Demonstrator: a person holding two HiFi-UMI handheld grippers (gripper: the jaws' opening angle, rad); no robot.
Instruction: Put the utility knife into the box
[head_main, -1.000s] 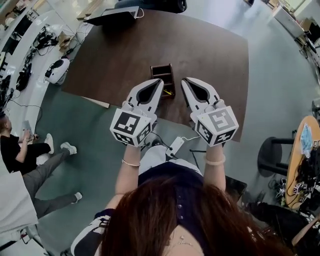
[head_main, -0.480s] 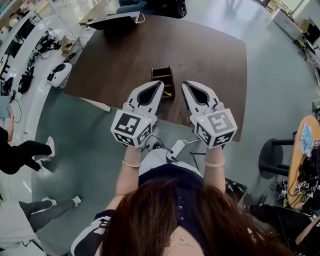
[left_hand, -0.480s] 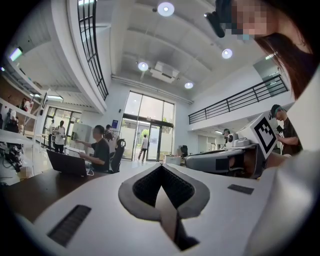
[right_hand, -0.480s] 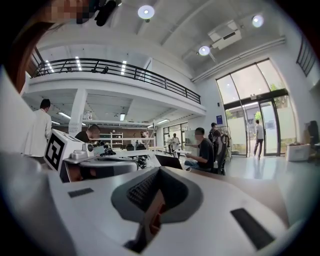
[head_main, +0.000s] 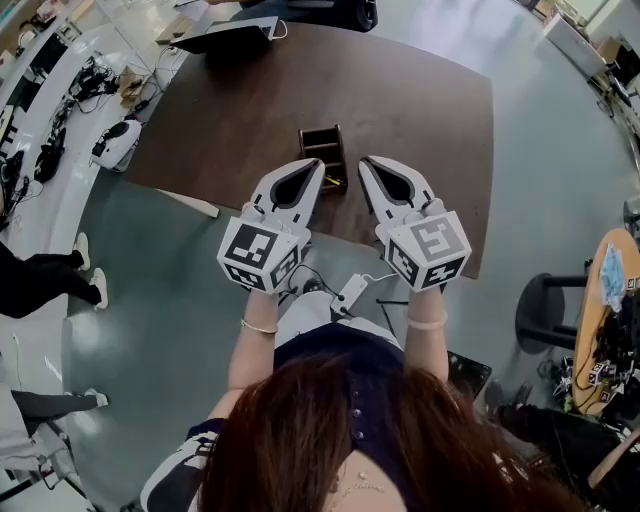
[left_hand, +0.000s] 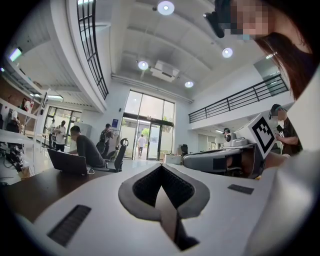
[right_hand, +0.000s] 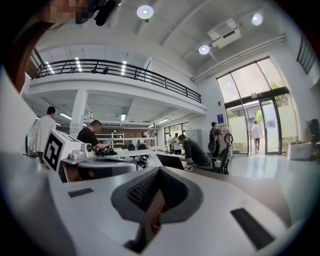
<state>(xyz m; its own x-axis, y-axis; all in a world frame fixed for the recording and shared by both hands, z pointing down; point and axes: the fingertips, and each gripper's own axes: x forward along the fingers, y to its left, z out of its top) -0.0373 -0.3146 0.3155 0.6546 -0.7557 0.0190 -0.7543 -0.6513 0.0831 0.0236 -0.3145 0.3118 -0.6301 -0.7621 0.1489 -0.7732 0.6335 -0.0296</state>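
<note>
Since half a second ago, only a bystander's legs (head_main: 45, 283) are shifting along the floor. The left hand-held gripper (head_main: 316, 170) and right hand-held gripper (head_main: 366, 165) are hovering clenched and empty over the table (head_main: 430, 110). The utility knife (head_main: 334, 183) is showing as a yellow sliver at the near end of the box (head_main: 322, 148).

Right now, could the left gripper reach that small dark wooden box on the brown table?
Probably yes. The small dark wooden box stands just beyond the left gripper on the brown table, with nothing visibly blocking the way. Its jaws are shut and empty, so they'd need opening first.
</note>
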